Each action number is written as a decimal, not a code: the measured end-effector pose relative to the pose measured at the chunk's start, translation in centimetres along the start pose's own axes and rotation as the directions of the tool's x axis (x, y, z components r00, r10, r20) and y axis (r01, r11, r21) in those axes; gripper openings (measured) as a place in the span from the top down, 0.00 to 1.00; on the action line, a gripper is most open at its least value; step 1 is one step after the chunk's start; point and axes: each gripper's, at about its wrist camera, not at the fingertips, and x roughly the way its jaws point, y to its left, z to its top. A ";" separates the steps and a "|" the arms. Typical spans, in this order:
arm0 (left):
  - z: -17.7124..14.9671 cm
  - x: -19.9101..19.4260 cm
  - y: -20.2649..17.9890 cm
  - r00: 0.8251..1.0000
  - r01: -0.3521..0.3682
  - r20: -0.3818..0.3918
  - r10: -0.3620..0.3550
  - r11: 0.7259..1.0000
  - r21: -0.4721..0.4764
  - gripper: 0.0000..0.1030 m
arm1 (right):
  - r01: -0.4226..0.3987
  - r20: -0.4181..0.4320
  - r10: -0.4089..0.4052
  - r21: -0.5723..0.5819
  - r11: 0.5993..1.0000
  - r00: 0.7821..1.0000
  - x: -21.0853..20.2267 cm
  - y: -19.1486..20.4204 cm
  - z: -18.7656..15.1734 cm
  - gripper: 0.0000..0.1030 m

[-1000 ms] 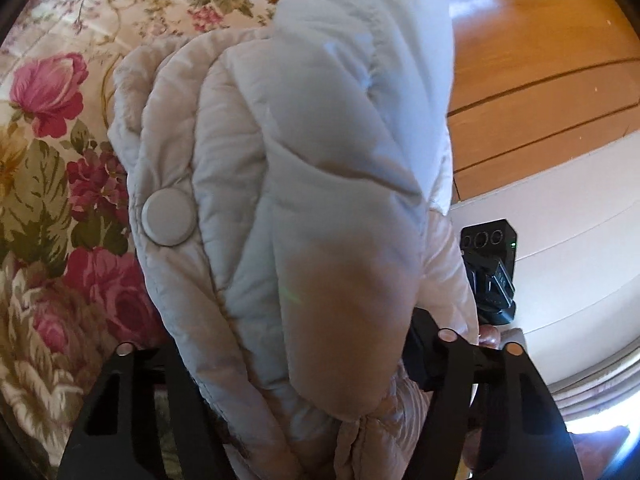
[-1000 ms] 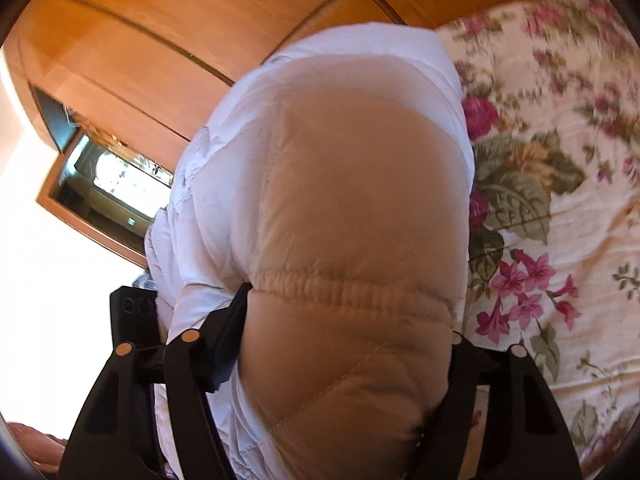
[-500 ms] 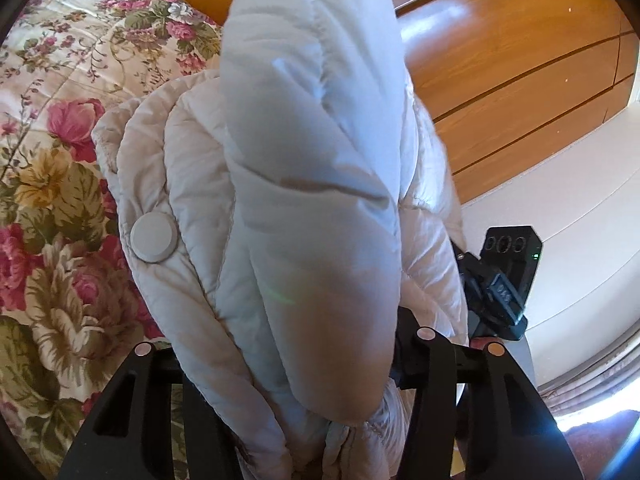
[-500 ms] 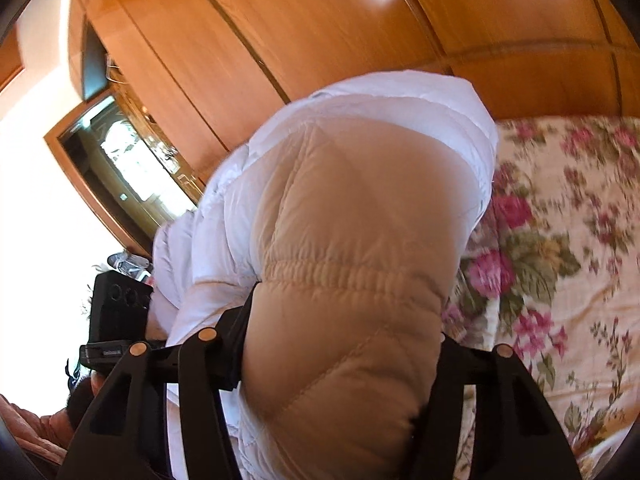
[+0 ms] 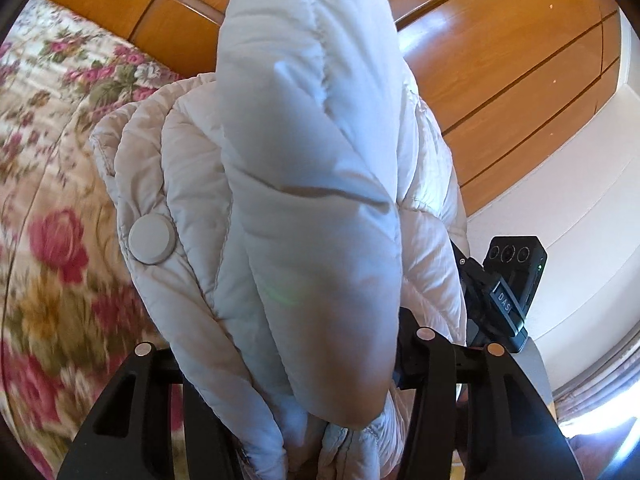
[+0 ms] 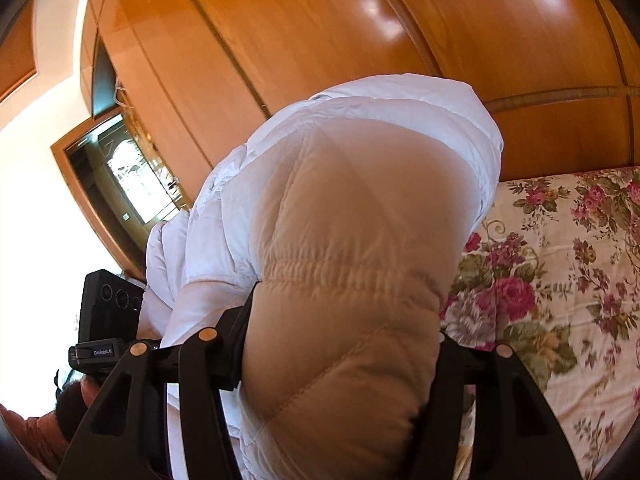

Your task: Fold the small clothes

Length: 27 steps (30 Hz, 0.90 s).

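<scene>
Both claws, the left gripper [image 5: 316, 368] and right gripper [image 6: 336, 344], were clenched on the puffy white quilted jacket [image 5: 304, 184], bunched between their fingers, apparently to raise it off the floral bedspread [image 5: 48, 208] beneath them for folding.

We see a pale, quilted puffer jacket [image 5: 308, 208] of thin synthetic cloth, its shell smooth with a soft sheen and stitched into puffy channels; on its left panel sits a round, matt, off-white snap button [image 5: 152, 240]. In the right wrist view a gathered elastic seam crosses the jacket's padded cloth [image 6: 352, 276]. Under the jacket lies a floral bedspread [image 6: 560, 248] of matt woven cloth printed with pink roses. Behind the jacket stand glossy, varnished orange-brown wooden panels [image 6: 320, 32] that catch bright reflections. The black gripper fingers [image 5: 424, 392] flanking the jacket look like matt plastic with small metal pins.
</scene>
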 end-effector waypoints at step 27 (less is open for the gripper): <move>0.7 7.0 2.9 0.944 -0.331 0.008 0.331 0.943 0.024 0.23 | 0.270 -0.074 -0.260 0.194 0.943 0.963 1.2 -10.4 -0.9 0.25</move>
